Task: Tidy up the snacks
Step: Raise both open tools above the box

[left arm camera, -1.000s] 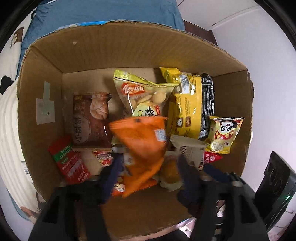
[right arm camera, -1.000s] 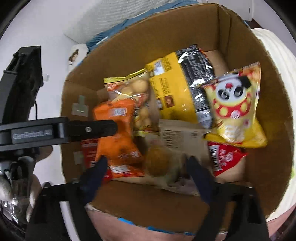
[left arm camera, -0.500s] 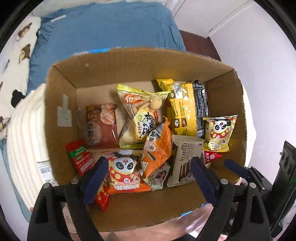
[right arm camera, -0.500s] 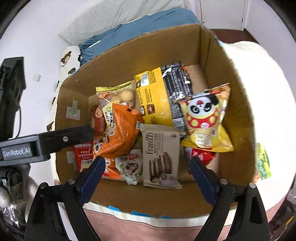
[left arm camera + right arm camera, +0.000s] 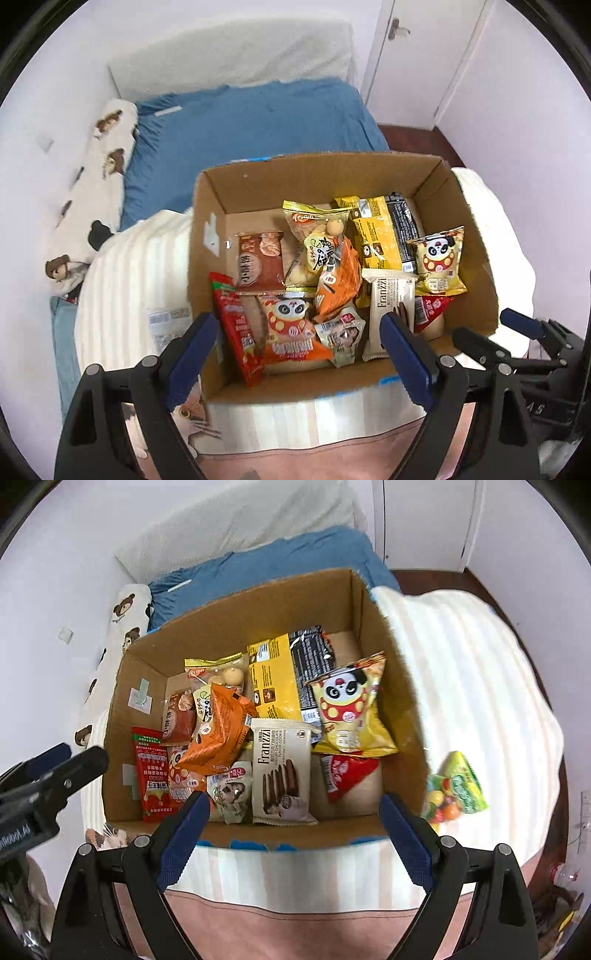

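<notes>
Snacks packed in cardboard box (image 5: 391,686), orange packet (image 5: 221,734) atop, candy bag (image 5: 458,786) outside, both grippers' jaws spread, empty

cardboard box (image 5: 399,716): open, packed with snack packets | candy bag (image 5: 458,786): outside, right

Snack packets (image 5: 280,771) fill the cardboard box (image 5: 391,686).

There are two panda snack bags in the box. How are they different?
The yellow panda bag stands propped up near the box's right wall, while the orange panda bag lies flat near the front left. The yellow one shows fully; the orange one is partly covered by other packets. Both carry a cartoon panda face and sit inside the cardboard box.
</notes>
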`<state>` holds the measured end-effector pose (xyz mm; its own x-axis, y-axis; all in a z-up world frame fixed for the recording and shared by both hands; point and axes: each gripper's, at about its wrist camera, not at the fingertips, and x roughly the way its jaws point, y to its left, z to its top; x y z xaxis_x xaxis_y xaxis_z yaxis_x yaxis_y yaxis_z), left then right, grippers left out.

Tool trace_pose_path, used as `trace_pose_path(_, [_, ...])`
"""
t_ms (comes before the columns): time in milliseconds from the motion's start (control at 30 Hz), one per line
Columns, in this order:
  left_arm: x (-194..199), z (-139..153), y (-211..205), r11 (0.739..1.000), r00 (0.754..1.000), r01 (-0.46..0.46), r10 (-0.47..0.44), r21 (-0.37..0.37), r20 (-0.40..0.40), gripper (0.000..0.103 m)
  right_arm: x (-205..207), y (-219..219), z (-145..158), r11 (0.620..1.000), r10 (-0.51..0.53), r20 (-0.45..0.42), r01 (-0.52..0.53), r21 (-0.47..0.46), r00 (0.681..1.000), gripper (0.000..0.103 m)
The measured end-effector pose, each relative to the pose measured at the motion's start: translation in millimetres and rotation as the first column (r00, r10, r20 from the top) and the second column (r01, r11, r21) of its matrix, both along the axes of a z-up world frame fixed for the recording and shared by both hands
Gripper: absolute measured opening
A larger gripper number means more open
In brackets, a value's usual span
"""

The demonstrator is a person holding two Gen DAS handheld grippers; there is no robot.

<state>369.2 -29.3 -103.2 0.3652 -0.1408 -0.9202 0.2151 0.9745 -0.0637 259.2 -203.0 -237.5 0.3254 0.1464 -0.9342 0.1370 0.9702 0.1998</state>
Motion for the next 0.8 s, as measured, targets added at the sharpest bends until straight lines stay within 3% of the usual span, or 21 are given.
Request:
trace_pose_path(333, [-66,31,7,0.998,0.992,-0.056,0.058,-0.024,0.11,0.09,-56,8,51,0.995,0.054,0.142,-0.041,-0.096,0.988,0.095])
trace_pose_path(600, [-102,42,10,0.993,0.981,-0.107,0.112,-0.042,0.161,0.09,-95,10,73,0.993,0.07,0.216,-0.048,-0.106,0.974,0.095])
trace_pose_path(733, [-114,41,8,0.988,0.976,-0.141,0.149,-0.06,0.162,0.09,-104,2,74,0.998,0.058,0.225,-0.049,-0.046,0.973,0.095])
trace_pose_path(800, [-121,37,3,0.983,0.971,-0.168,0.178,-0.072,0.162,0.09,-107,-16,69,0.999,0.011,0.215,-0.02,0.039,0.977,0.095])
